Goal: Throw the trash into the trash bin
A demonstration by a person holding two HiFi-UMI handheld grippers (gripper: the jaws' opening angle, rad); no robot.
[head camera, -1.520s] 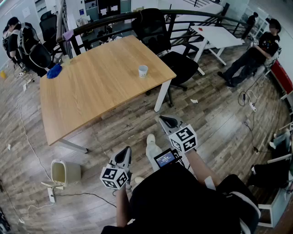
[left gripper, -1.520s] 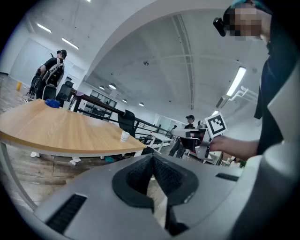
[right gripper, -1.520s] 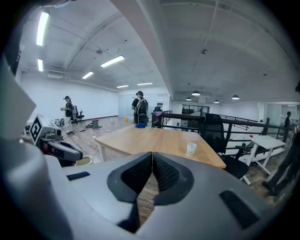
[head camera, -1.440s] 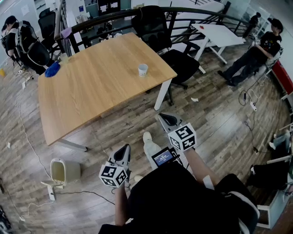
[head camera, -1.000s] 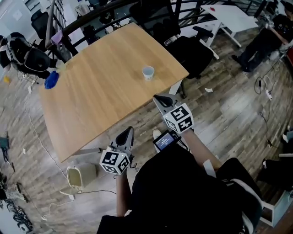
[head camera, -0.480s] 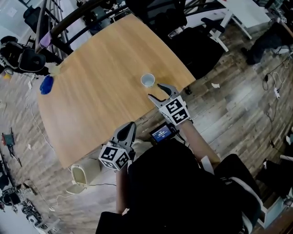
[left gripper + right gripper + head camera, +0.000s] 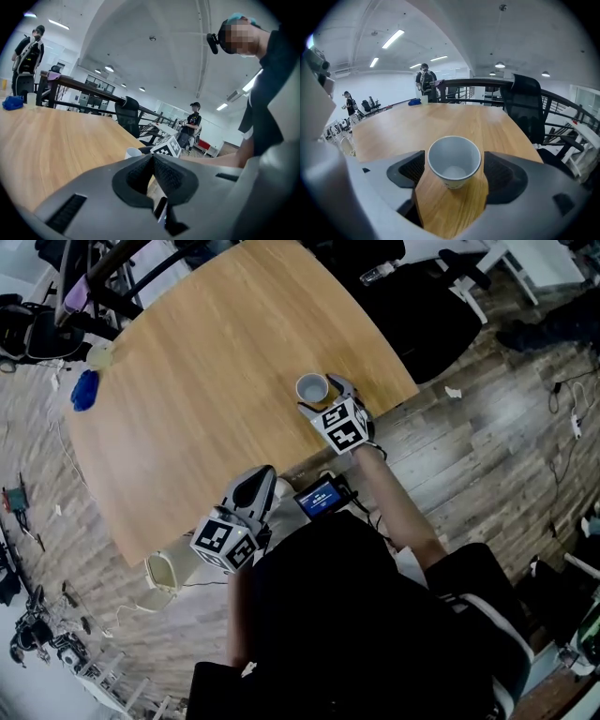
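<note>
A white paper cup (image 7: 311, 387) stands upright and empty near the front edge of the wooden table (image 7: 206, 381). My right gripper (image 7: 323, 397) is lowered around it. In the right gripper view the cup (image 7: 454, 161) sits between the two jaws, which are opening, with a gap on each side and neither pad touching it. My left gripper (image 7: 255, 486) hovers at the table's near edge, its jaws shut with nothing in them (image 7: 152, 161). A cream trash bin (image 7: 161, 570) stands on the floor to the lower left, partly hidden by the table edge.
A blue cloth (image 7: 83, 390) lies at the table's far left corner. A black office chair (image 7: 422, 306) stands just past the table's right side. A small lit screen (image 7: 319, 496) hangs at the person's front. Other people stand farther off (image 7: 191, 123).
Both grippers moved forward from over the floor to the table. The right one dropped down around the cup and its jaws went from shut to wide apart.
</note>
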